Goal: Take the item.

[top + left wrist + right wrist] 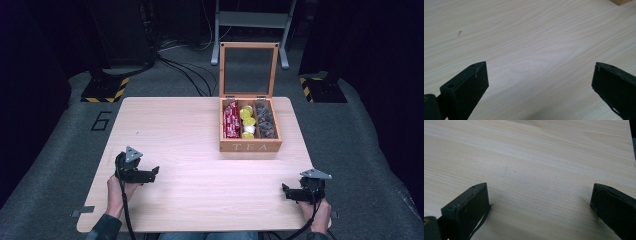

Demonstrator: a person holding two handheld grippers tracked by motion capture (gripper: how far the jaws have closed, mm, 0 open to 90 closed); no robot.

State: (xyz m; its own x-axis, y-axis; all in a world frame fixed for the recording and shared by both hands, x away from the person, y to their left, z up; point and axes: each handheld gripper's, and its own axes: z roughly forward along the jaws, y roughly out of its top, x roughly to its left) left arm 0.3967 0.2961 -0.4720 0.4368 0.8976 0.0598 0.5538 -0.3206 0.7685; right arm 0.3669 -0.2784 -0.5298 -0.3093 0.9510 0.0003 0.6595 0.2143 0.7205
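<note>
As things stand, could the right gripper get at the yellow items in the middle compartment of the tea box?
Probably yes. The tea box has its lid upright, so the yellow items lie exposed from above, and bare table lies between them and the open right gripper.

Reads "TEA" in pale capitals across the front wall of the wooden tea box (250,146). Left of that box, beyond the table edge, a dark "6" (101,121) marked on the grey floor.

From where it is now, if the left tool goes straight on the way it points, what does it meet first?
Probably nothing soon: ahead of the left tool lies bare wooden table. The tea box sits off to one side of that line, though depth is unclear.
</note>
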